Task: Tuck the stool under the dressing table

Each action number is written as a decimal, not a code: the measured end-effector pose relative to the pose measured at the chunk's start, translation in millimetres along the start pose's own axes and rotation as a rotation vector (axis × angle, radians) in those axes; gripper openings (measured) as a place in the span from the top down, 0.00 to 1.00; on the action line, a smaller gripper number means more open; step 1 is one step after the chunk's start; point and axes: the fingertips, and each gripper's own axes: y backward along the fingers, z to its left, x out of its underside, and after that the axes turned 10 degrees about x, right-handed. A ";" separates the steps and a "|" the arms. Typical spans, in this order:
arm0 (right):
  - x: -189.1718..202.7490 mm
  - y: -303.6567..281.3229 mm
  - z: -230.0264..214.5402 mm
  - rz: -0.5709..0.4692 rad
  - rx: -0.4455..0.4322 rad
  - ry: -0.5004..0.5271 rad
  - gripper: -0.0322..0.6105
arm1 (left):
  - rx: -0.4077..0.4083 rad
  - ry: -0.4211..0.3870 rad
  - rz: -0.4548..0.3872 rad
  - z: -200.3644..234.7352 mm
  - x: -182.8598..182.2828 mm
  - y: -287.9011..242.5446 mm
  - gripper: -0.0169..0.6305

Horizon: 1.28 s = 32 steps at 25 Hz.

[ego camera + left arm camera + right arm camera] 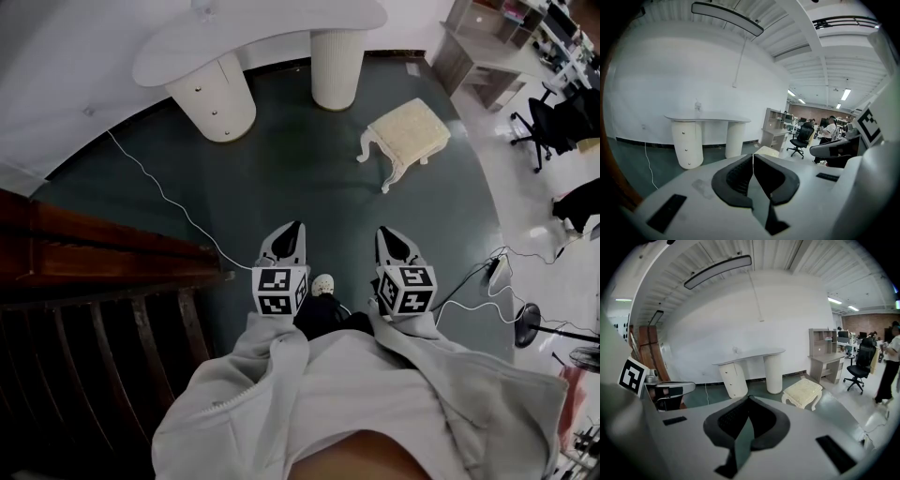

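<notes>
While the cream-white cushioned stool with carved curved legs [405, 136] stood out on the dark green floor [281, 169], well apart from both tools, neither tool had been brought to it. The left hand-held gripper [296, 228] was clenched on nothing, its dark pads pressed together, and the right hand-held gripper [387, 232] was likewise clenched and empty.

From the head view, the stool was seen ahead and to the right, so the right hand-held gripper was judged the nearer. The stool was placed just right of the right-hand round pedestal of the white curved-top dressing table [262, 37], outside the knee gap between the two pedestals. Its seat looked turned slantwise to the table's front (the long axis could only be guessed at from above). A push toward the upper left would probably be called for, after the seat had been squared to the gap.

The whole stool was shown in the right gripper view, beside the pedestal, whereas only a pale corner of it was shown above the jaws in the left gripper view. A thin white cable [159, 192] trailing across the floor was caught plainly only from the head.
</notes>
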 end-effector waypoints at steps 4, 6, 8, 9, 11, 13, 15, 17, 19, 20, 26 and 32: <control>-1.4 -8.6 10.3 -0.007 -0.002 -0.010 0.87 | 0.006 -0.016 -0.002 9.3 -1.8 2.4 0.95; -1.4 -11.0 16.3 -0.007 -0.003 -0.014 0.87 | 0.002 -0.013 -0.001 14.6 -0.5 6.9 0.95; -1.8 -13.4 21.9 -0.005 -0.003 -0.018 0.87 | 0.000 -0.005 0.003 20.2 1.7 11.0 0.95; -2.4 -13.6 23.5 -0.003 -0.002 -0.020 0.87 | 0.000 0.001 0.007 21.6 3.2 12.6 0.95; -3.5 -11.3 23.4 0.000 0.004 -0.026 0.87 | 0.003 0.011 0.017 20.9 6.8 15.4 0.95; -3.8 -9.3 20.8 0.004 0.013 -0.028 0.87 | 0.007 0.019 0.025 19.0 10.7 17.6 0.95; -3.8 -9.7 18.0 0.010 0.021 -0.029 0.87 | 0.007 0.027 0.025 18.9 13.4 18.9 0.95; -2.7 -10.6 17.2 0.017 0.024 -0.022 0.87 | 0.000 0.038 0.023 20.6 15.6 20.4 0.95; -0.7 -12.9 19.2 0.025 0.021 -0.009 0.87 | -0.010 0.048 0.023 25.0 17.9 20.8 0.95; 0.1 -14.6 20.1 0.028 0.018 -0.005 0.87 | -0.014 0.052 0.023 27.2 18.5 20.1 0.95; -3.6 -27.1 13.1 0.037 0.007 -0.009 0.87 | -0.019 0.041 0.026 27.2 13.7 7.4 0.95; -12.7 -55.2 16.7 0.049 -0.030 -0.011 0.87 | -0.056 0.039 0.024 46.8 4.4 -6.8 0.95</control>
